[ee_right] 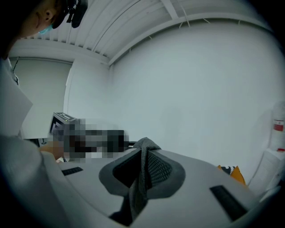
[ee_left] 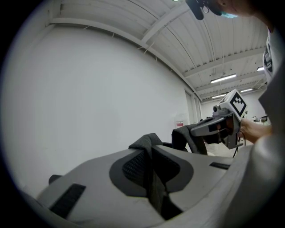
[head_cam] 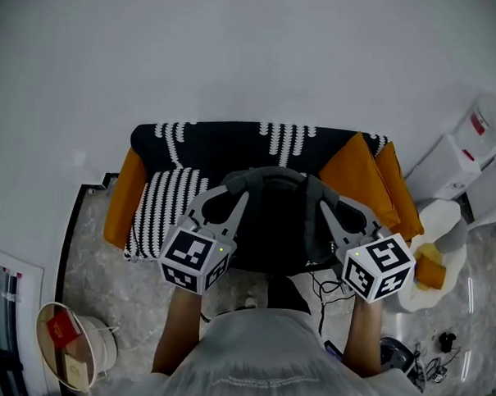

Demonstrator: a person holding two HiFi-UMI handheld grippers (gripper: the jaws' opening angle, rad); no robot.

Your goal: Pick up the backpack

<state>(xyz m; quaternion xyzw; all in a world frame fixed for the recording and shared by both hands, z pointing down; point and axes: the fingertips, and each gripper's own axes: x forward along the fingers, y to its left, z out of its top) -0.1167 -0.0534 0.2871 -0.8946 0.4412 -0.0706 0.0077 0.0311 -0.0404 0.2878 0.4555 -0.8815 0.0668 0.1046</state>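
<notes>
**Head view and both gripper views, read left to right, with the sofa (head_cam: 234, 143) as reference.**

- Left of the sofa and nearer the person stands a wicker basket (head_cam: 56, 359).
- At the sofa's front, left of its middle, the left claw (head_cam: 229, 194) (ee_left: 149, 153) is narrowed onto a grey mesh-lined strap (ee_left: 149, 142), which is pinched between its pads.
- The black backpack (head_cam: 275, 227) sits at the middle of the sofa's front, between the two claws. Whether it rests on the seat cannot be told.
- Right of the sofa's middle, the right claw (head_cam: 328, 206) (ee_right: 142, 167) is likewise narrowed onto a second grey strap (ee_right: 144, 156).
- Orange cushions (head_cam: 352, 169) lie on the sofa's right end.
- White bins (head_cam: 472, 141) stand right of the sofa.
</notes>
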